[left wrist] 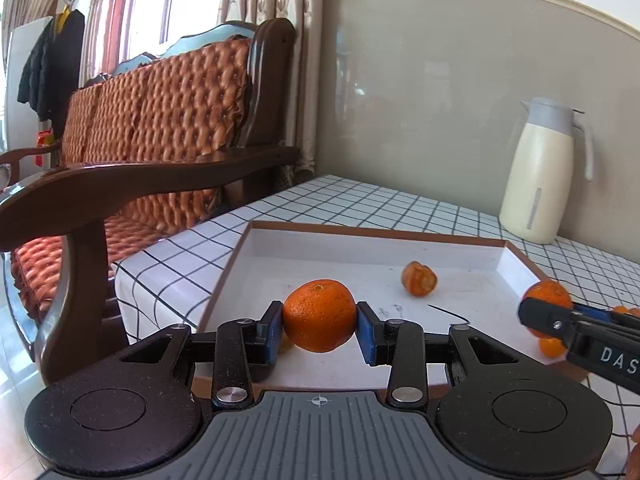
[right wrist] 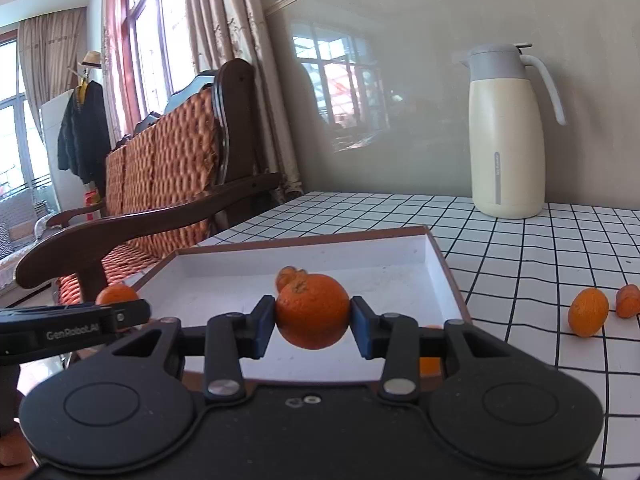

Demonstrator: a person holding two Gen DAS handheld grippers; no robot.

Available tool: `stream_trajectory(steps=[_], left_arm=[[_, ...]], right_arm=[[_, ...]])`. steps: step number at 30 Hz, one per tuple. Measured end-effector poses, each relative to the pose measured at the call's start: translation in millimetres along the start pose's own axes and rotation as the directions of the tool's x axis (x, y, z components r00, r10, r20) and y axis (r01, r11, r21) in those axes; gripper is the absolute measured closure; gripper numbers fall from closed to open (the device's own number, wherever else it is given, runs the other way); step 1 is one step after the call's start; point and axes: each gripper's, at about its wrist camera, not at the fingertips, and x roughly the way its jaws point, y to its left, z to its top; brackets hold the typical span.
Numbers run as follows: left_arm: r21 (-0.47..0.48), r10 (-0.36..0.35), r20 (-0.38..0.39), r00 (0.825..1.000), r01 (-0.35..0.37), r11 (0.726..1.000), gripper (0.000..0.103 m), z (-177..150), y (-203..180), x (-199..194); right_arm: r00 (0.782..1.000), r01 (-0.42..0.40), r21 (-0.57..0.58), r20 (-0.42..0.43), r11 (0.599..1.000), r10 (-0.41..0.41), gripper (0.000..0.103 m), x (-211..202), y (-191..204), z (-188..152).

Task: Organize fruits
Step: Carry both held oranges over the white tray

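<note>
My left gripper [left wrist: 319,326] is shut on a tangerine [left wrist: 319,314] and holds it above the near part of a white tray with a brown rim [left wrist: 360,230]. My right gripper [right wrist: 313,322] is shut on another tangerine [right wrist: 313,310] above the tray [right wrist: 304,240]. A small shrivelled tangerine [left wrist: 419,279] lies inside the tray and shows partly behind the held fruit in the right wrist view [right wrist: 286,276]. The right gripper with its fruit shows at the right edge of the left wrist view [left wrist: 546,300]. Two tangerines [right wrist: 588,312] lie on the checked cloth right of the tray.
A cream thermos jug [right wrist: 508,132] stands at the back of the checked table [right wrist: 520,248]. A wooden sofa with orange cushions [left wrist: 152,128] stands close to the table's left side. More orange fruit [left wrist: 552,346] lies by the tray's right edge.
</note>
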Motion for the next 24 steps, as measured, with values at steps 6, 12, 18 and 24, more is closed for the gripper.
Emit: stream_trajectory(steps=[6, 12, 18, 24], left_arm=[[0.003, 0.029, 0.006, 1.000, -0.029, 1.000, 0.064, 8, 4, 13], [0.001, 0.045, 0.005, 0.999, -0.045, 0.999, 0.064, 16, 6, 22], [-0.005, 0.063, 0.009, 0.998, -0.063, 0.998, 0.064, 22, 9, 31], [-0.005, 0.083, 0.003, 0.997, -0.083, 0.997, 0.064, 27, 8, 47]], right_arm=[[0.999, 0.041, 0.007, 0.009, 0.999, -0.041, 0.071, 13, -7, 6], [0.998, 0.071, 0.008, -0.002, 0.997, -0.071, 0.071, 25, -13, 12], [0.996, 0.089, -0.008, -0.017, 0.996, -0.089, 0.071, 38, -16, 15], [0.994, 0.110, -0.007, -0.024, 0.994, -0.110, 0.071, 49, -21, 18]])
